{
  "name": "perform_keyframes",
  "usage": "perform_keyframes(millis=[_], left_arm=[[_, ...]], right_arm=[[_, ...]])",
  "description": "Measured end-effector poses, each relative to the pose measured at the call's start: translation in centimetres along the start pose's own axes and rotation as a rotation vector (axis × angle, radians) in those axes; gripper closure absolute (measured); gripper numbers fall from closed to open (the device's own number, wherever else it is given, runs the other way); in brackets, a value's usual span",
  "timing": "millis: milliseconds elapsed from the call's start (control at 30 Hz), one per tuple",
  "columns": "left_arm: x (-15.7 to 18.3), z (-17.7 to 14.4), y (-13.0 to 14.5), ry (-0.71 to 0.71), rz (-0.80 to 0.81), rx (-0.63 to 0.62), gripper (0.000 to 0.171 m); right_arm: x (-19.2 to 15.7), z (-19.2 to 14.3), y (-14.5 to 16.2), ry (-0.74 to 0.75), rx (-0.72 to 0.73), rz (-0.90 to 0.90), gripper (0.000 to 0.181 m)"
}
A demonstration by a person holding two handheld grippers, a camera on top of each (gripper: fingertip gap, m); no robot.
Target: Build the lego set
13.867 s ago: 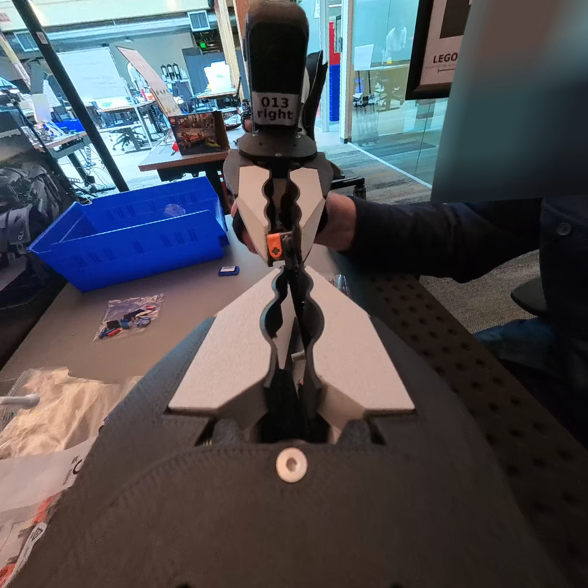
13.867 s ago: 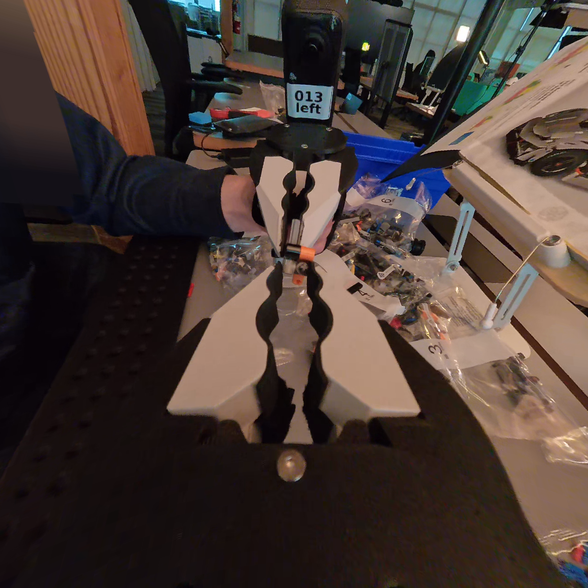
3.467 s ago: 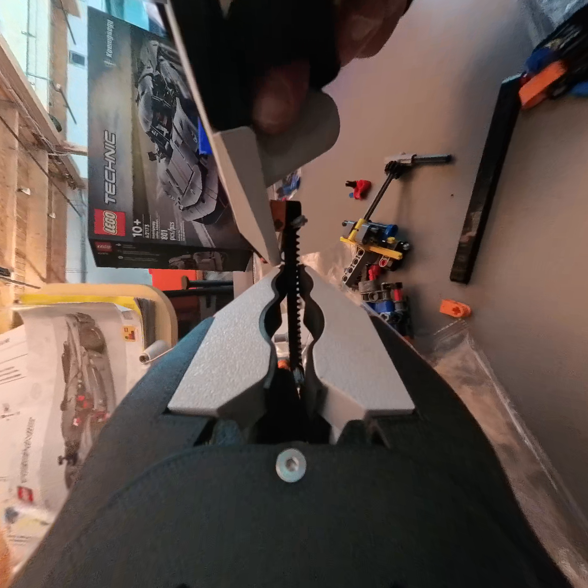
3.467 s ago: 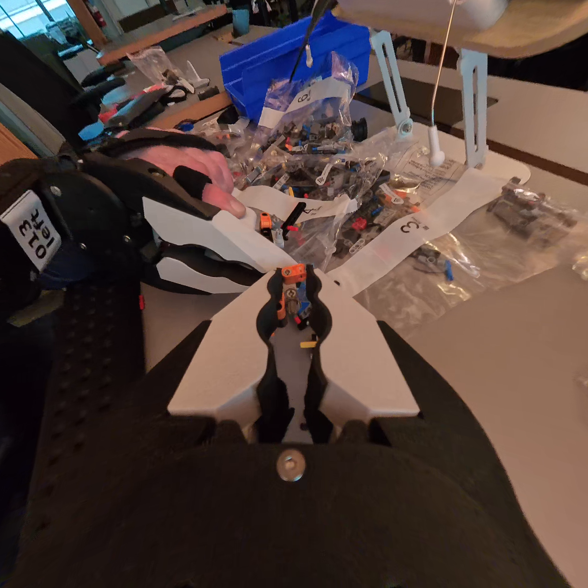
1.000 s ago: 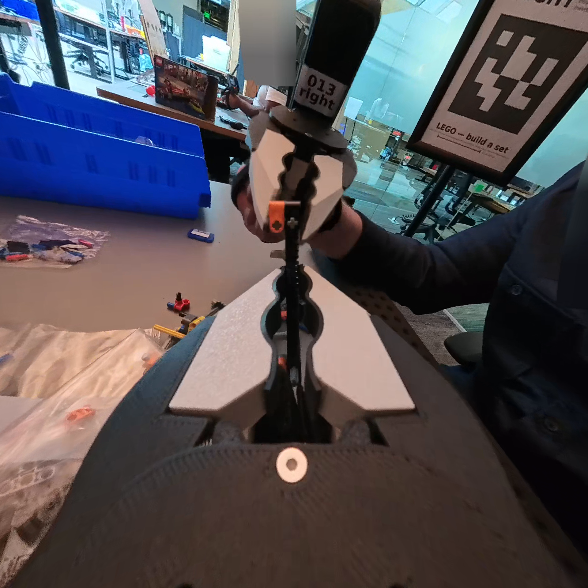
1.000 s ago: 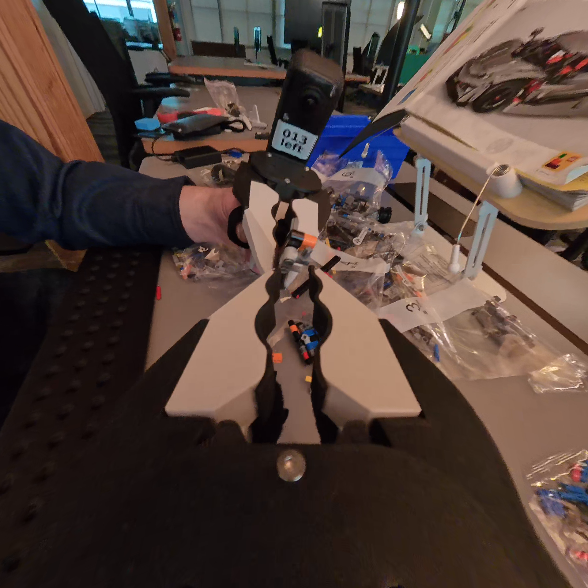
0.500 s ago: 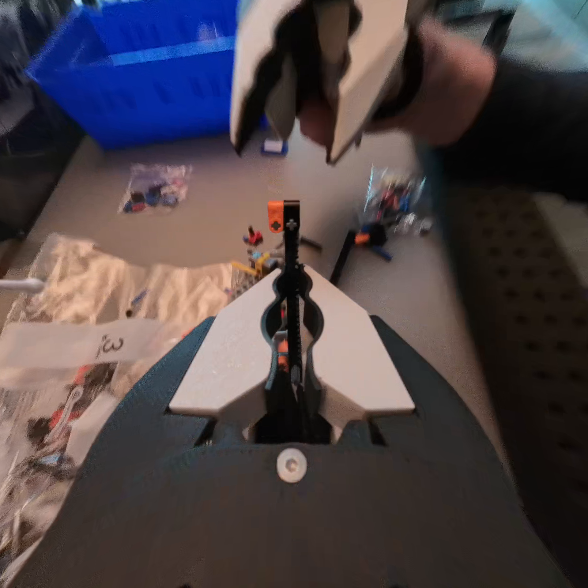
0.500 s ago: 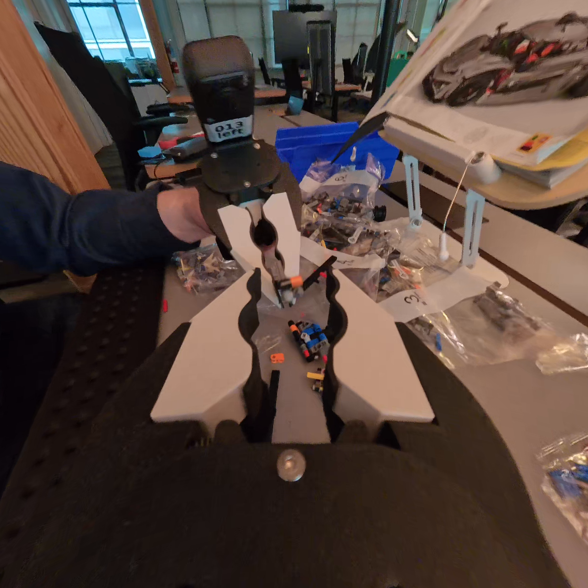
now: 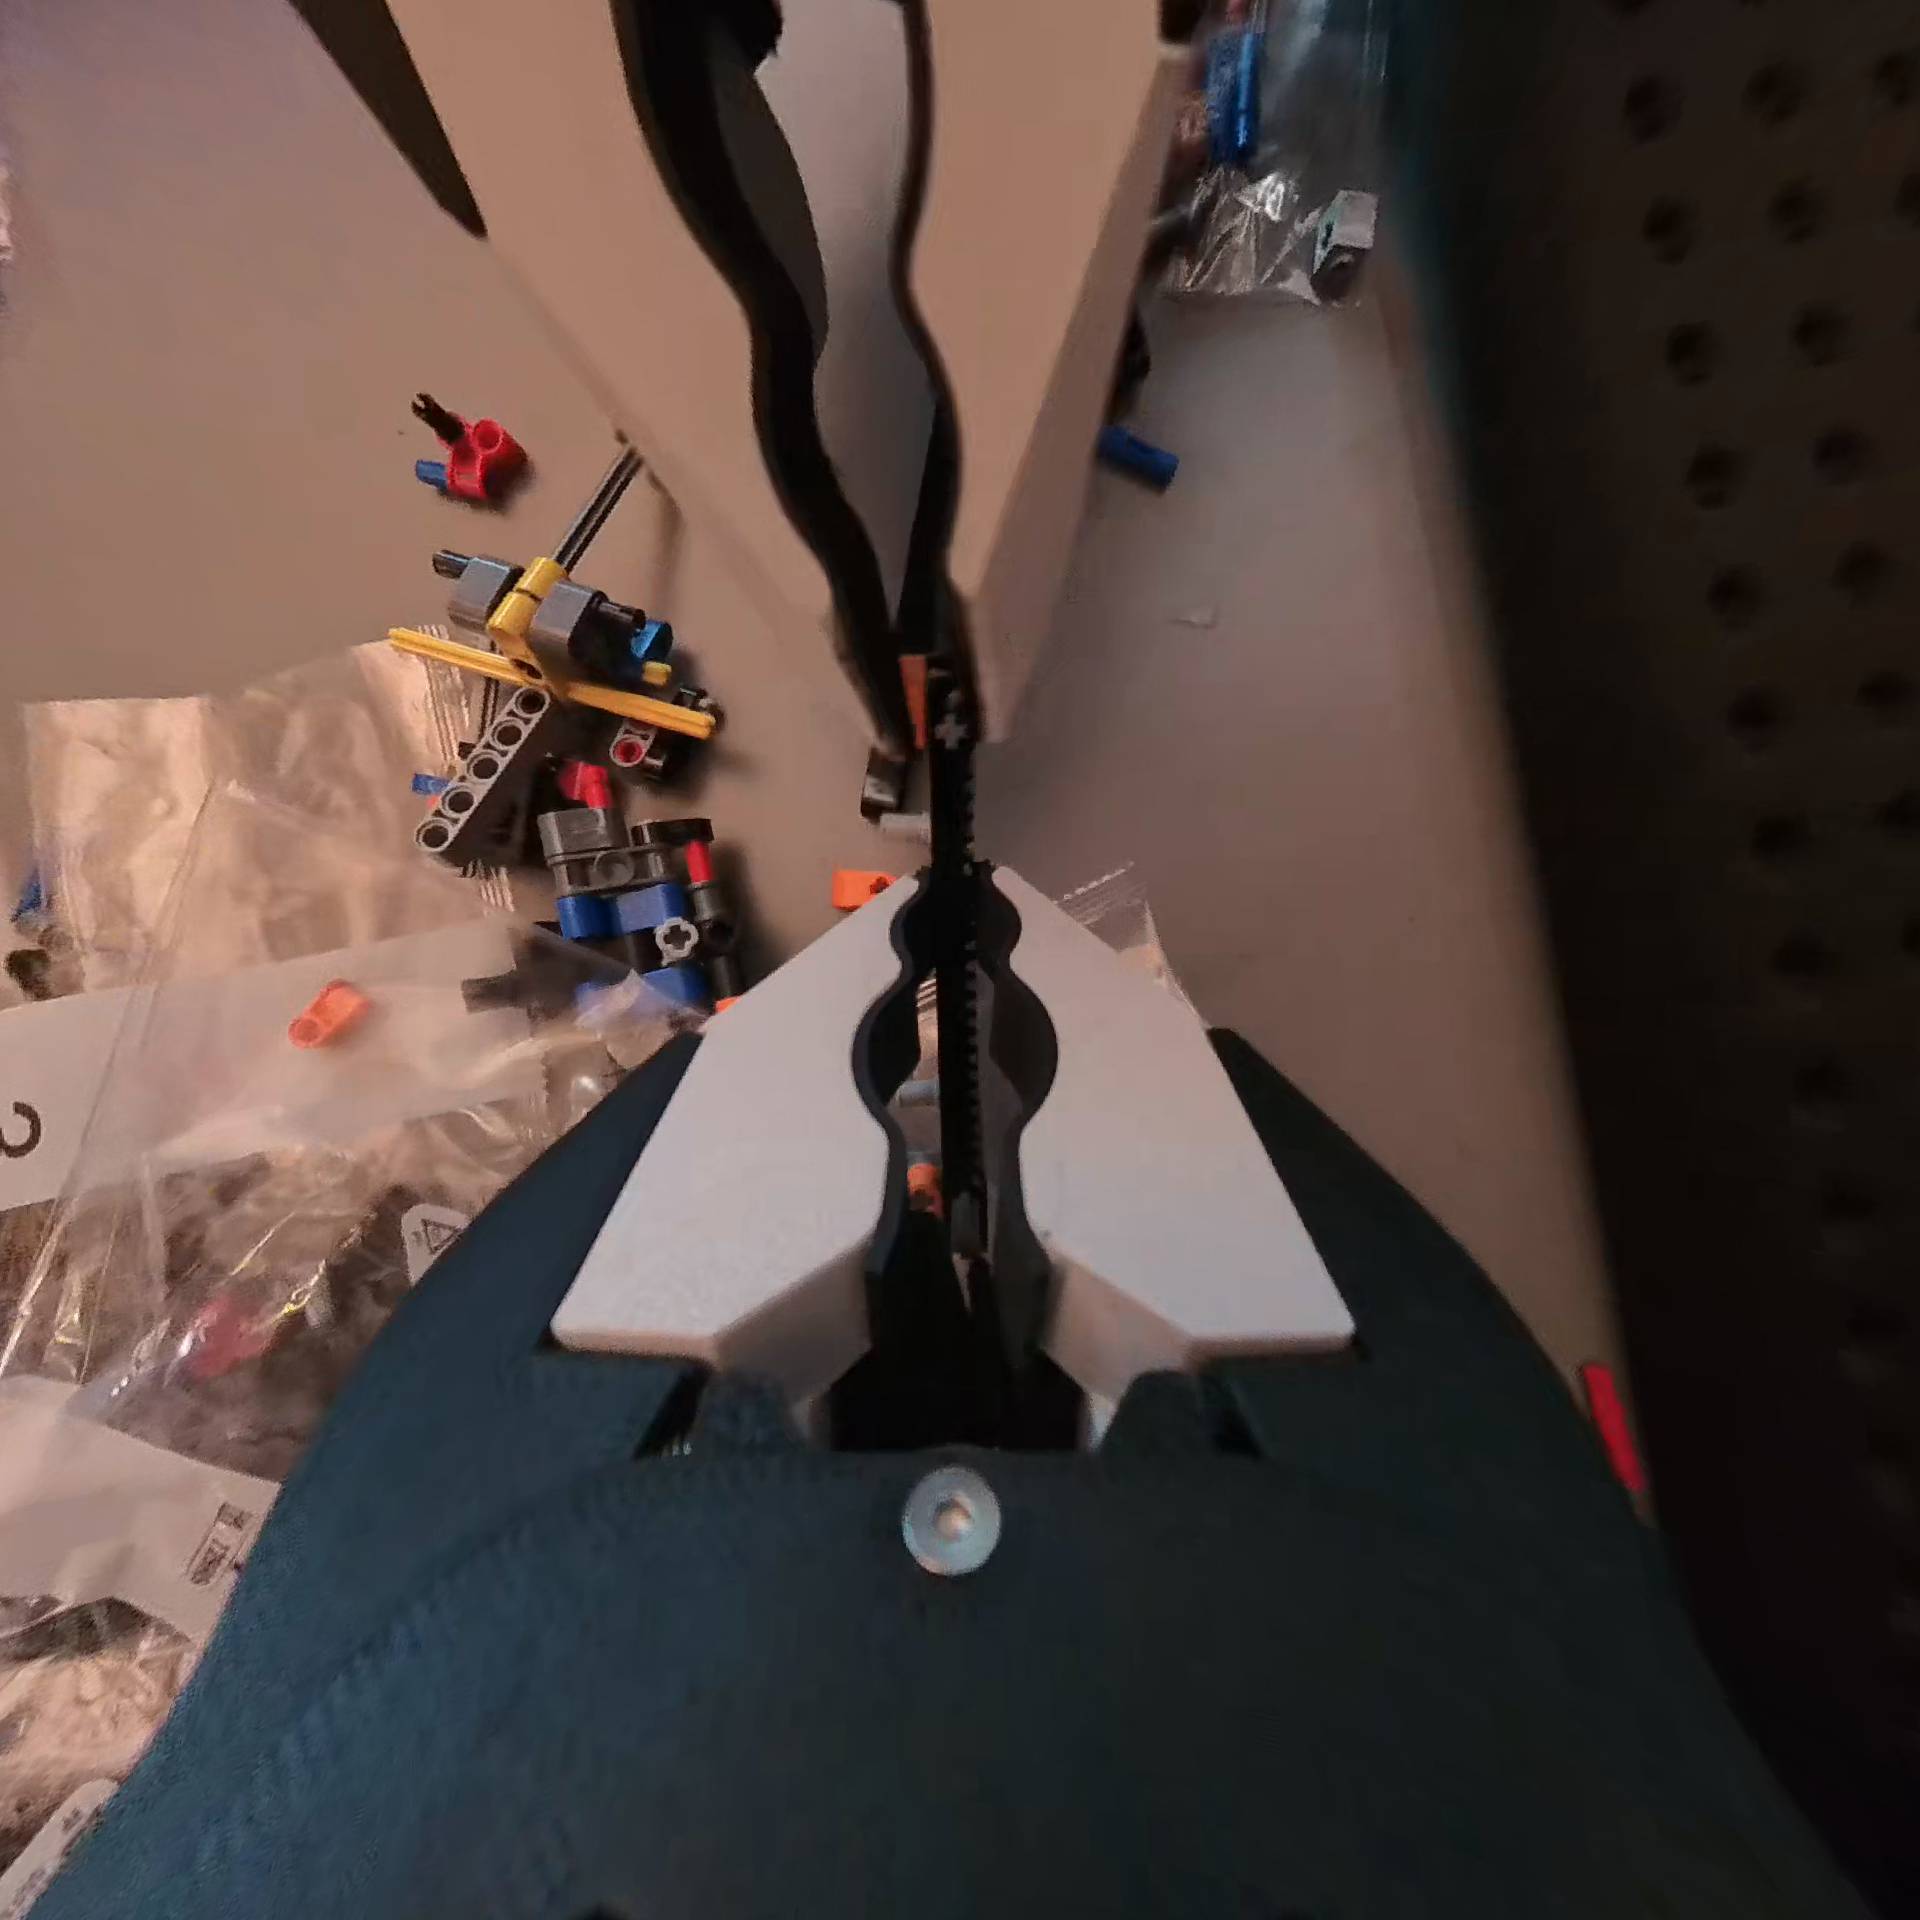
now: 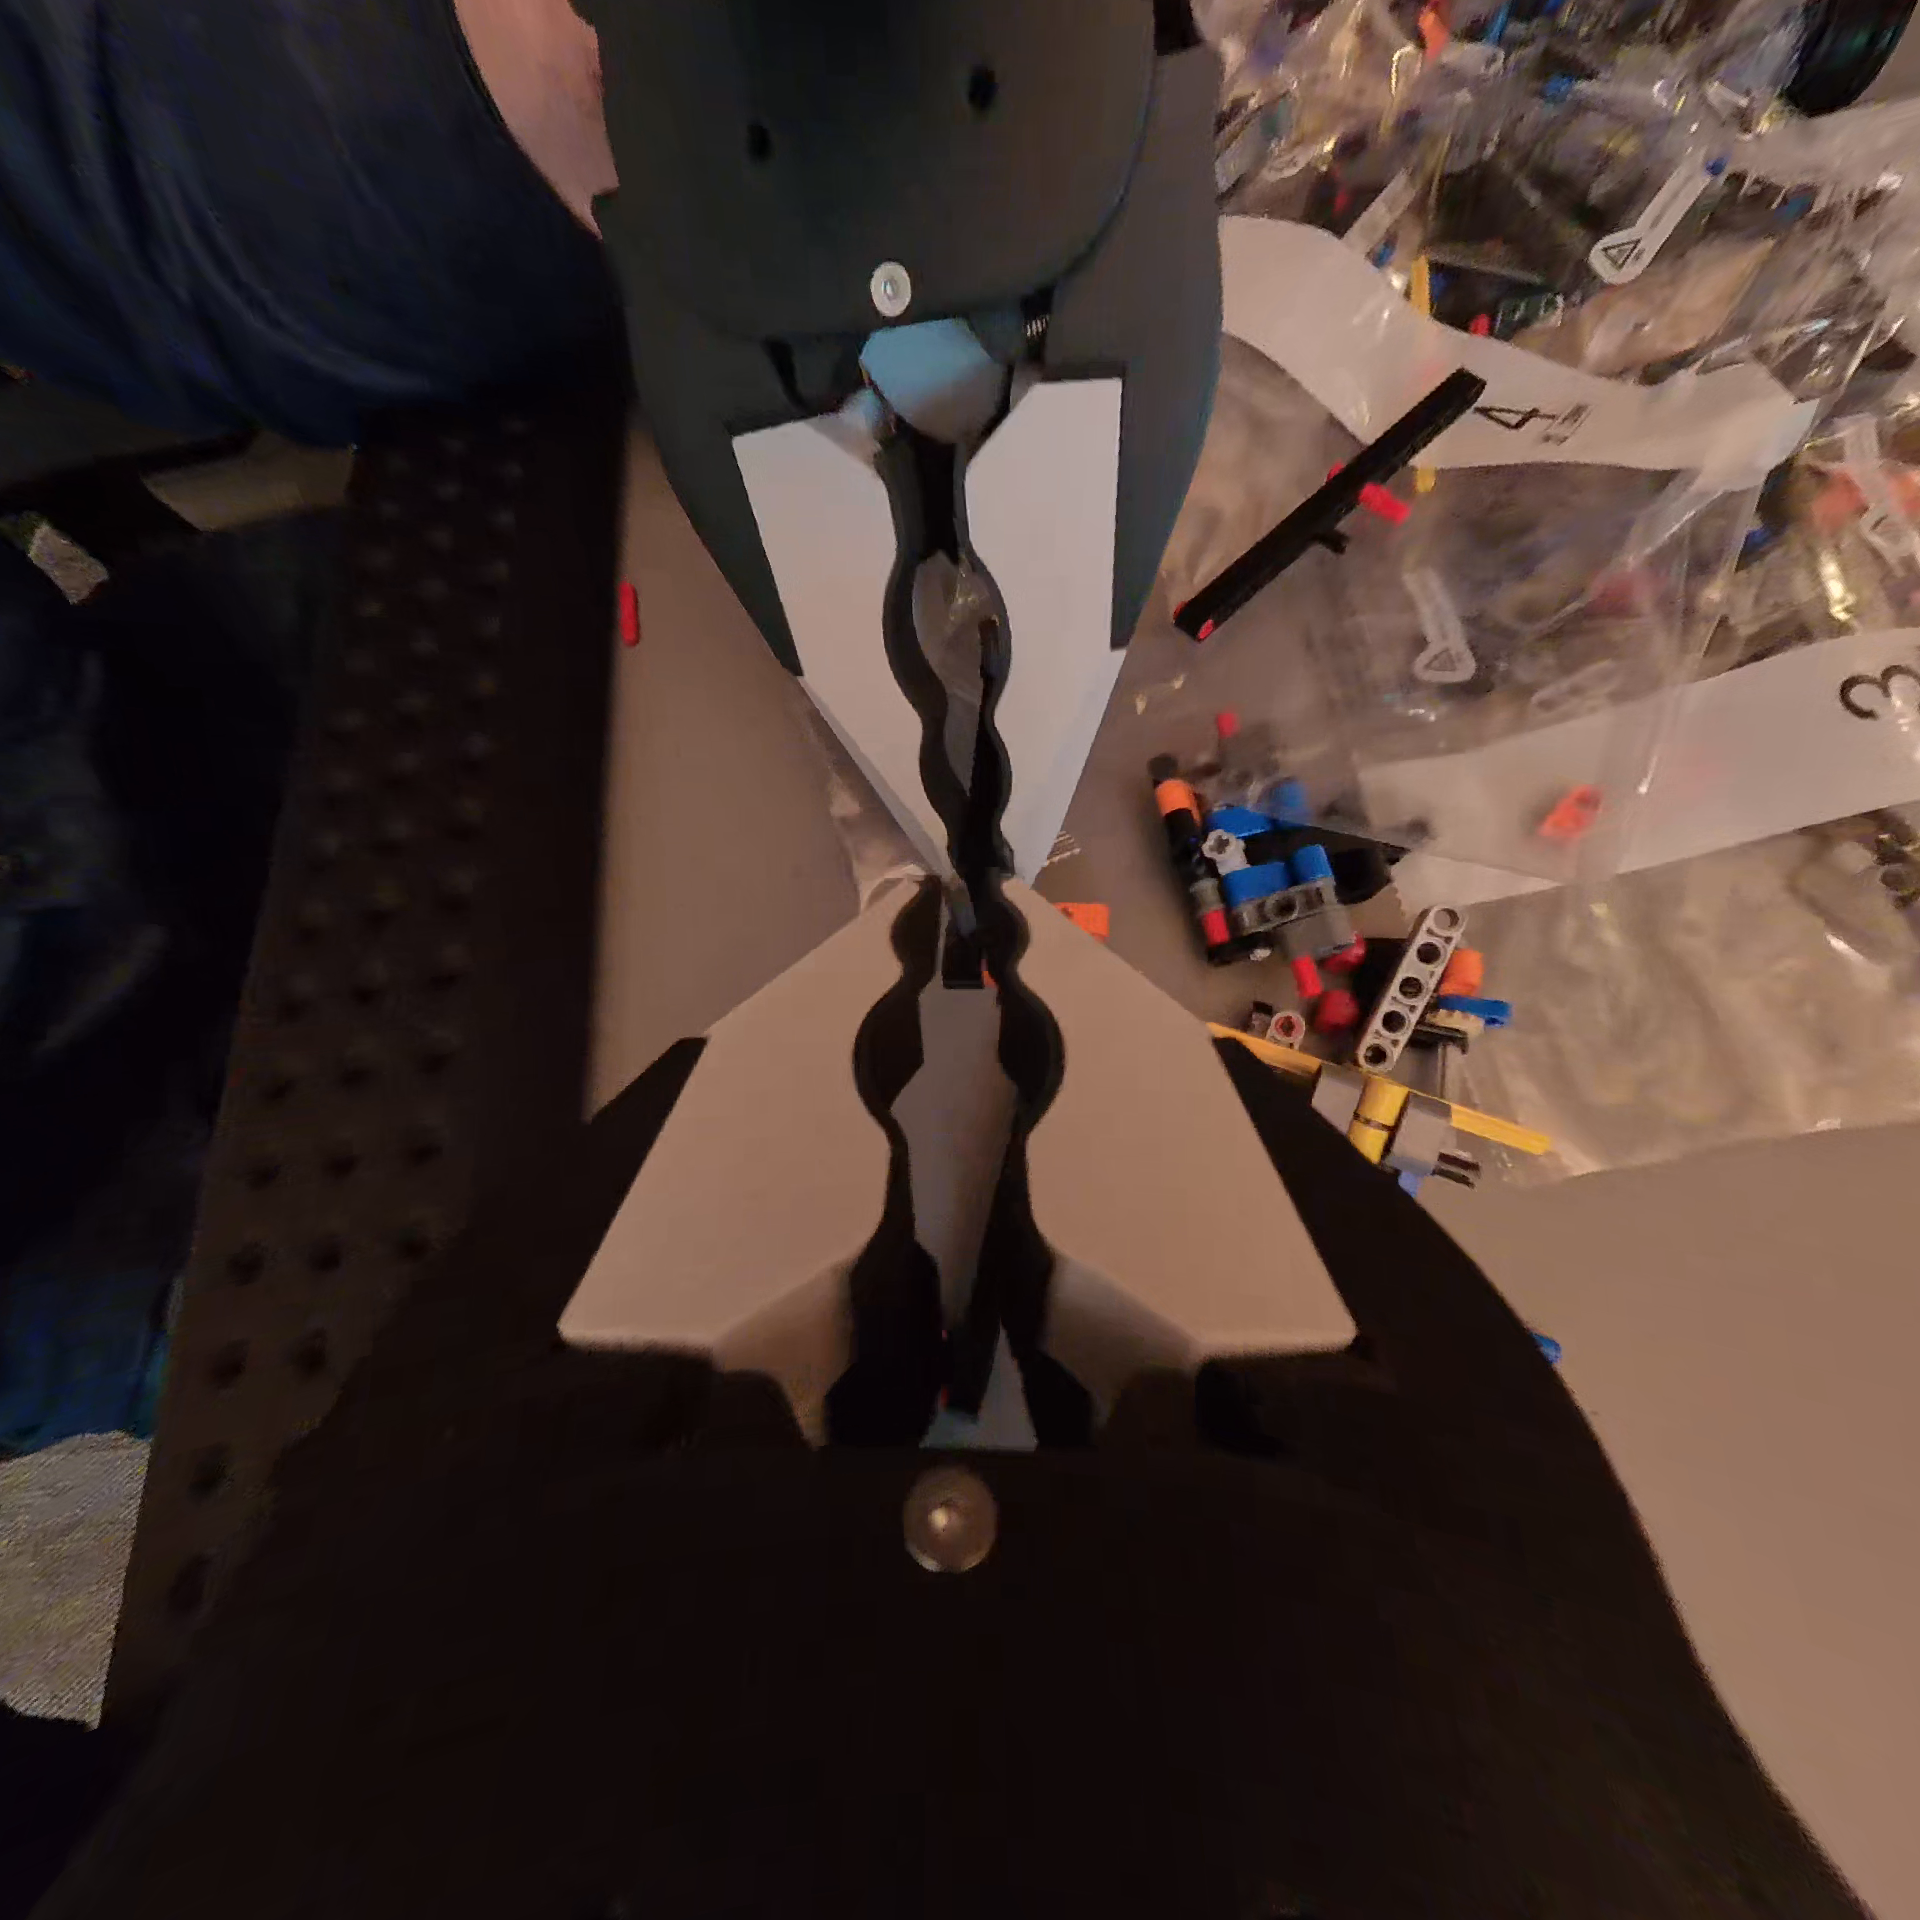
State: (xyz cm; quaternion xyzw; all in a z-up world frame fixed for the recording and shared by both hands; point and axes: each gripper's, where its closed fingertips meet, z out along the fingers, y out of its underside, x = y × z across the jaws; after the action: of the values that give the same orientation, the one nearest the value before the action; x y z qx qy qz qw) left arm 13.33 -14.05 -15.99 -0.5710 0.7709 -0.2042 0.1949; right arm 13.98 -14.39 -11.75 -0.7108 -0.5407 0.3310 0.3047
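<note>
- Left gripper (image 9: 951,883): jaws closed on a black toothed rack piece (image 9: 954,935), which runs forward from between the white fingers (image 9: 790,1122) and ends at an orange connector (image 9: 913,694).
- Right gripper (image 10: 961,904): it meets the left gripper tip to tip; its fingertips sit close around the far end of the rack piece and the orange connector, nearly closed, but whether they press on the piece cannot be told.
- In the left wrist view, the right gripper (image 9: 935,717) reaches in from the far side, low over the grey table (image 9: 1247,831).
- Partly built assembly (image 9: 561,727): grey, yellow, blue and red parts lying on the table left of the grippers, just beside the clear parts bags (image 9: 208,1091).
- Loose pieces: a red connector (image 9: 478,457) farther left, a blue pin (image 9: 1138,457) on the right, an orange piece (image 9: 858,886) near the left fingertip.
- Long black beam (image 10: 1330,509): lying against the numbered bags (image 10: 1662,520) in the right wrist view.
- Black perforated mat (image 10: 395,831): borders the table by the person's dark blue sleeve (image 10: 260,208).
</note>
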Motion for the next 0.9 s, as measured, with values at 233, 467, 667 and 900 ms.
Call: perform_keyframes(millis=[233, 467, 667, 900], left_arm=[[0.3, -0.1, 0.0, 0.057, -0.041, 0.042, 0.166], [0.8, -0.2, 0.0, 0.101, -0.035, 0.078, 0.166], [1.9, -1.3, -1.0, 0.276, -0.137, 0.213, 0.166], [2.2, -3.2, -2.3, 0.402, -0.209, 0.354, 0.165]], right_arm=[[-0.1, -0.2, 0.1, 0.022, -0.016, -0.049, 0.181], [-0.1, -0.5, -0.6, 0.016, 0.037, -0.046, 0.181], [-1.2, 0.3, -0.3, 0.027, -0.011, -0.178, 0.154], [-1.1, 0.6, -0.6, 0.077, -0.028, -0.259, 0.162]])
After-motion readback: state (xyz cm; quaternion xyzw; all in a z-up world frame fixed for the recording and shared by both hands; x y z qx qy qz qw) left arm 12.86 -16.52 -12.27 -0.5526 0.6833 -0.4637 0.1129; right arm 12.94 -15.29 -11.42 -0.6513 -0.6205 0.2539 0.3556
